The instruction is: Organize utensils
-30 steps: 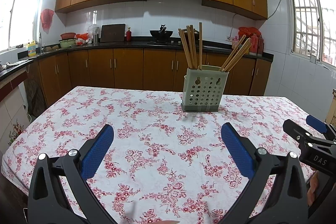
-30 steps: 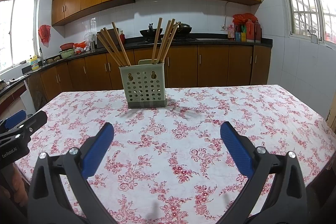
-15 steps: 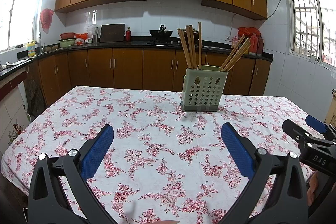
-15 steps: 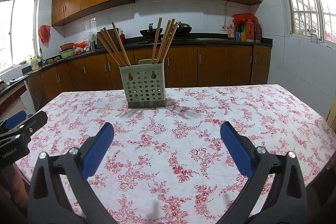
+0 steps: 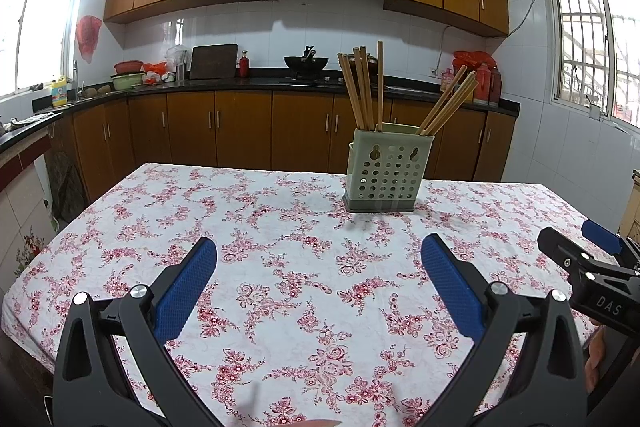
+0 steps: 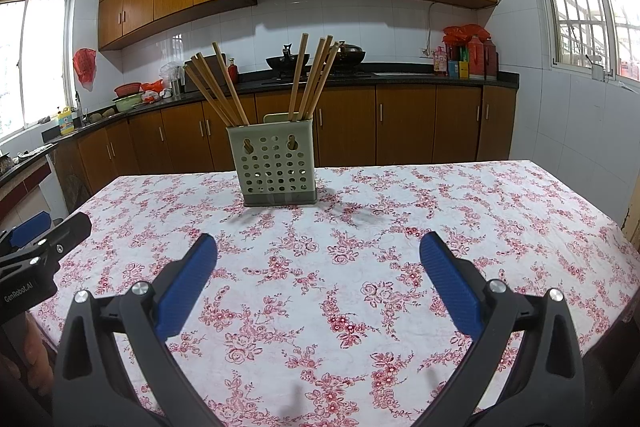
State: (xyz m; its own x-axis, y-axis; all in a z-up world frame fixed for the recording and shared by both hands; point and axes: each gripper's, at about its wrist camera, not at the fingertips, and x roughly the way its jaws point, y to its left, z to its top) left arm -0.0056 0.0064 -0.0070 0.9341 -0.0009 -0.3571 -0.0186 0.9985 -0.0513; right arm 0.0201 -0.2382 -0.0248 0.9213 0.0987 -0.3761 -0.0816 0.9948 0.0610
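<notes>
A pale green perforated utensil holder (image 5: 387, 173) (image 6: 276, 167) stands upright on the flowered tablecloth (image 5: 288, 259) (image 6: 360, 235), toward the far side. Several wooden chopsticks (image 5: 362, 89) (image 6: 312, 77) stick out of it in two leaning bunches. My left gripper (image 5: 318, 285) hovers open over the near part of the table, nothing between its blue pads. My right gripper (image 6: 318, 281) is open too and holds nothing. Each gripper shows at the edge of the other's view: the right gripper (image 5: 576, 247), the left gripper (image 6: 44, 231).
Behind the table run brown kitchen cabinets (image 5: 240, 131) under a black counter with a wok (image 5: 306, 61), bottles (image 6: 468, 57) and bowls. Windows (image 5: 592, 39) flank the room. The table's right edge (image 6: 600, 199) lies near a tiled wall.
Almost nothing differs; the left wrist view has drifted very slightly, and both grippers stay open and empty.
</notes>
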